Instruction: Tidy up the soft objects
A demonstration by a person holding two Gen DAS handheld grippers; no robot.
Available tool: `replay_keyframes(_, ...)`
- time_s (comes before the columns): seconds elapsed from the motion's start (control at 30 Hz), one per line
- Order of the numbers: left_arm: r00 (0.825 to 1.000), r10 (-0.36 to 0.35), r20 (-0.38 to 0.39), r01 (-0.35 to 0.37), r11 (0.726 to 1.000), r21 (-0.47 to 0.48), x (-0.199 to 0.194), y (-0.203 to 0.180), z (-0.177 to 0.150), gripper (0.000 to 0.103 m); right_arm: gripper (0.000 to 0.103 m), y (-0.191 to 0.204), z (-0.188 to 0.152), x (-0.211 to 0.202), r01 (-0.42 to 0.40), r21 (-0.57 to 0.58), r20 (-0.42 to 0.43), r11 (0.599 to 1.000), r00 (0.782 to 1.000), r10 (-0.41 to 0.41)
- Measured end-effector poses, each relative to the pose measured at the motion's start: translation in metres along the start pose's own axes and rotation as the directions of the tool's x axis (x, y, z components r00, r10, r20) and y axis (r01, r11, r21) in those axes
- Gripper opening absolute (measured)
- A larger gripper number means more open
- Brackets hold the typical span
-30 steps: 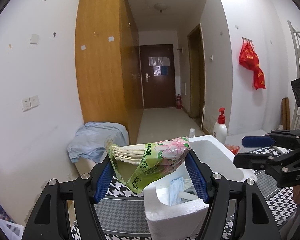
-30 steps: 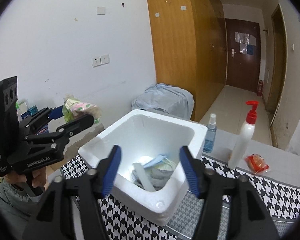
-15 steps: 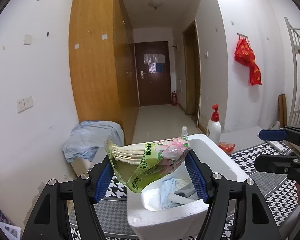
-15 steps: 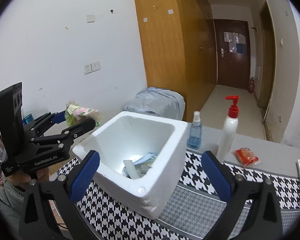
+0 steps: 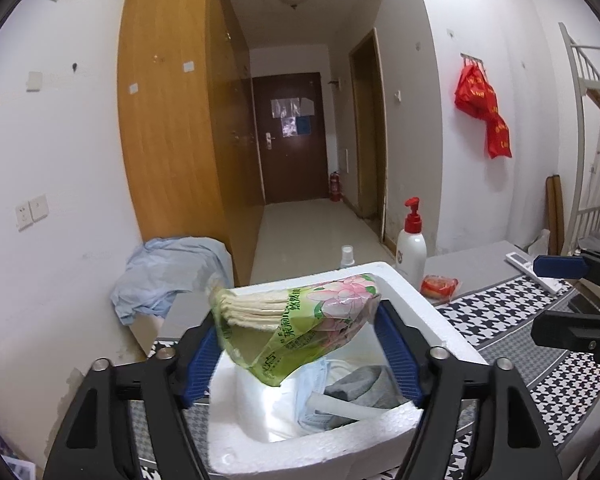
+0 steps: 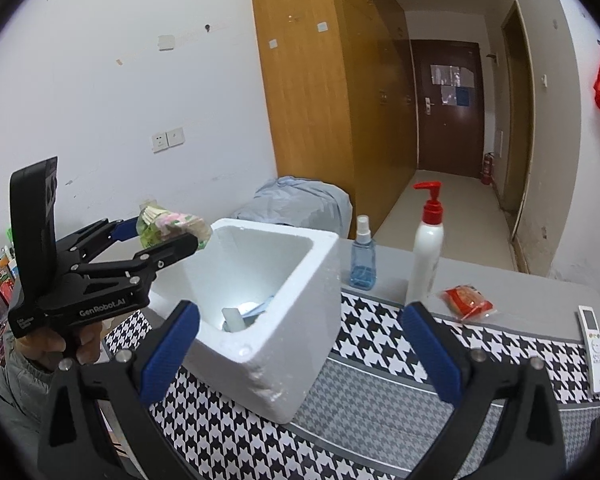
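Observation:
My left gripper (image 5: 300,354) is shut on a green flowered tissue pack (image 5: 296,320) and holds it over the near edge of the white foam box (image 5: 452,344). In the box lie a grey cloth (image 5: 360,384), a blue face mask (image 5: 318,384) and a white roll. In the right wrist view the left gripper (image 6: 156,236) holds the pack (image 6: 172,226) at the left rim of the box (image 6: 300,320). My right gripper (image 6: 300,352) is open and empty, in front of the box; it also shows at the right edge of the left wrist view (image 5: 572,300).
A blue spray bottle (image 6: 363,256), a white pump bottle (image 6: 426,252), a red packet (image 6: 466,300) and a remote (image 6: 594,344) lie behind and right of the box on the houndstooth cloth (image 6: 380,392). A blue cloth pile (image 5: 168,272) sits by the wall.
The left gripper has carried the tissue pack forward over the box. The right gripper has opened wide and drawn back from the box toward the right.

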State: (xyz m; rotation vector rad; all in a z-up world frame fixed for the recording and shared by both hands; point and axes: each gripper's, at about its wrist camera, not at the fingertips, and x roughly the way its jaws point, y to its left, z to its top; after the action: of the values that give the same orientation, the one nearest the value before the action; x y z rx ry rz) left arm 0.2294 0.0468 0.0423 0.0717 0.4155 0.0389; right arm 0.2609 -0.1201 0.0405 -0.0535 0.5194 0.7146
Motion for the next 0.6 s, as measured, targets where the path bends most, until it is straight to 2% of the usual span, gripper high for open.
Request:
replay_keyframes(0.03, 1.000, 0.001, -0.002, -0.001, 1.000, -0.002, 0.002, -0.001, 0.000, 0.084, 0.103, -0.002, -0.001, -0.001, 0.003, 0.008, 0.004, 1.000, 1.000, -0.003)
replay_keyframes(0.1, 1.000, 0.020, 0.001, -0.020, 1.000, 0.001, 0.004, -0.003, 0.000, 0.097, 0.103, -0.006, -0.001, -0.004, 0.002, 0.020, 0.010, 1.000, 1.000, -0.003)
replay_keyframes(0.17, 1.000, 0.031, 0.003, -0.031, 1.000, -0.002, 0.004, -0.004, 0.000, 0.101, 0.102, -0.009, -0.001, -0.007, 0.009, 0.022, 0.014, 1.000, 1.000, -0.009)
replay_keyframes(0.6, 0.999, 0.025, 0.029, -0.025, 1.000, -0.017, -0.014, -0.015, -0.004, 0.102, 0.103, -0.003, -0.010, -0.027, 0.068, -0.007, 0.038, 0.998, 0.997, -0.068)
